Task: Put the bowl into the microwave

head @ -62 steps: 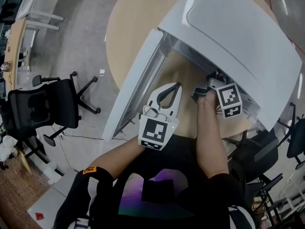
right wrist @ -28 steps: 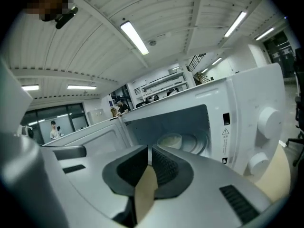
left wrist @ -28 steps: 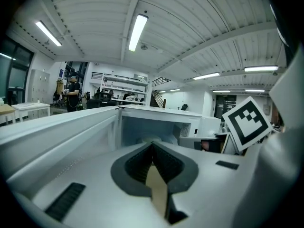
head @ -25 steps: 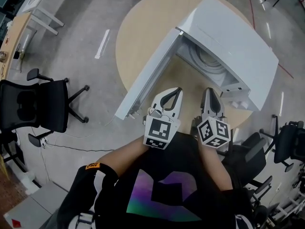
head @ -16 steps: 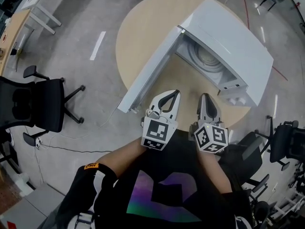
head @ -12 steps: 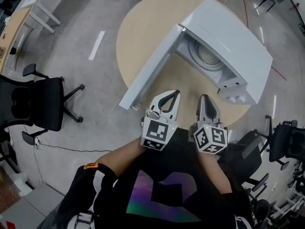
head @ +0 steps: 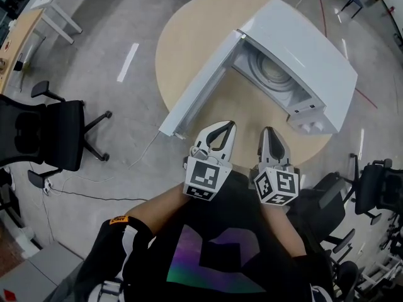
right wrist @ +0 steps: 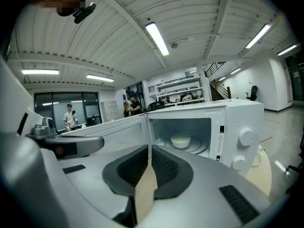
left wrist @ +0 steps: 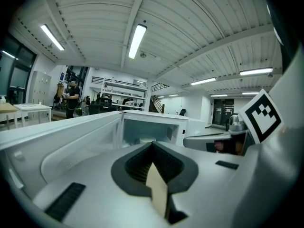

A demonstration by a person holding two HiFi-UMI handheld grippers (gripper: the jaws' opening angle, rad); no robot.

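Nearest to me, both forearms reach forward from the black shirt (head: 208, 257), side by side and roughly parallel. Each ends in a gripper held level over the near edge of the round wooden table (head: 182, 36).

Left gripper (head: 228, 124): its jaws are brought together at the tips with nothing between them. Only a sliver of tabletop shows through the hollow behind the tips. It points toward the open door.

Right gripper (head: 269, 130): its jaws are likewise closed tip to tip and carry nothing. It points straight into the oven's mouth.

Beyond the grippers and apart from both stands the white microwave (head: 302, 49), set at an angle on the table. Its door (head: 198, 90) is swung wide open to my left. Two round knobs (right wrist: 246, 137) sit on the panel at the right of the opening.

Farthest in, the bowl (right wrist: 181, 140) rests upright on the round glass plate (right wrist: 197, 147) inside the microwave. It is small, round and pale cream, with a plain rim. I cannot tell from these views what it holds.

Office chairs (head: 44, 131) stand on the grey floor around the table.
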